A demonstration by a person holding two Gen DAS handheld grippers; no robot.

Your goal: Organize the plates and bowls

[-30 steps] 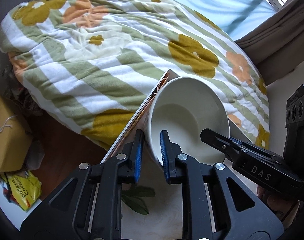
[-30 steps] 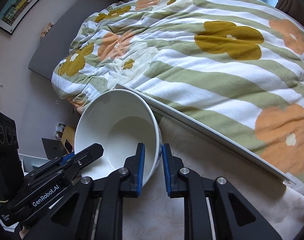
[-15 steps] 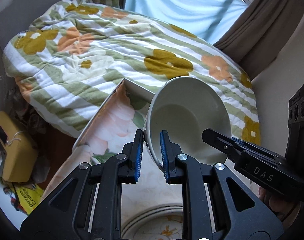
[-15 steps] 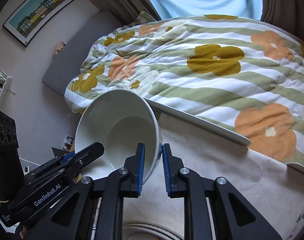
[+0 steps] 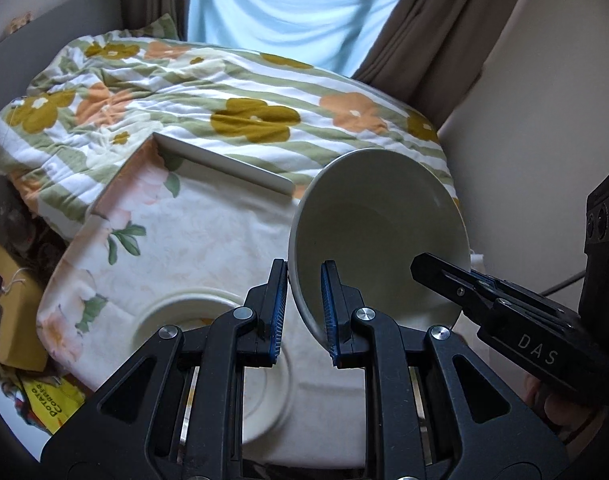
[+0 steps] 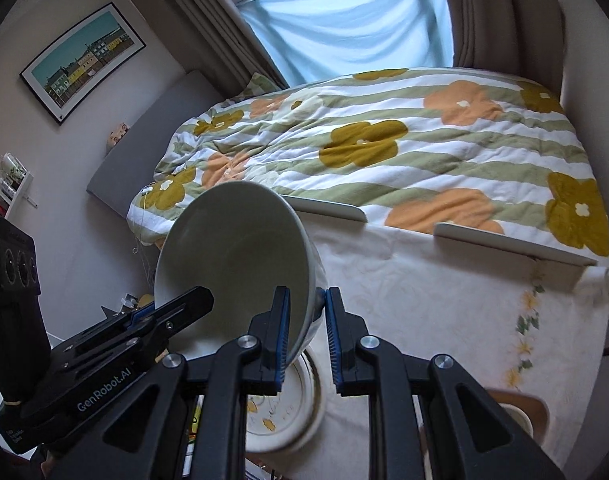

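Lifting up from the flowery tablecloth (image 5: 208, 232), the big white bowl (image 5: 378, 224) now hangs tilted above the plate (image 5: 264, 396). Left gripper (image 5: 302, 308) and right gripper (image 6: 307, 334) both pinch its rim. Stacking looks close.

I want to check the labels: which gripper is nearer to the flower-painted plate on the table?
Right, probably. The right gripper grips the bowl rim directly above the plate. The left gripper holds the opposite rim, further to the side.
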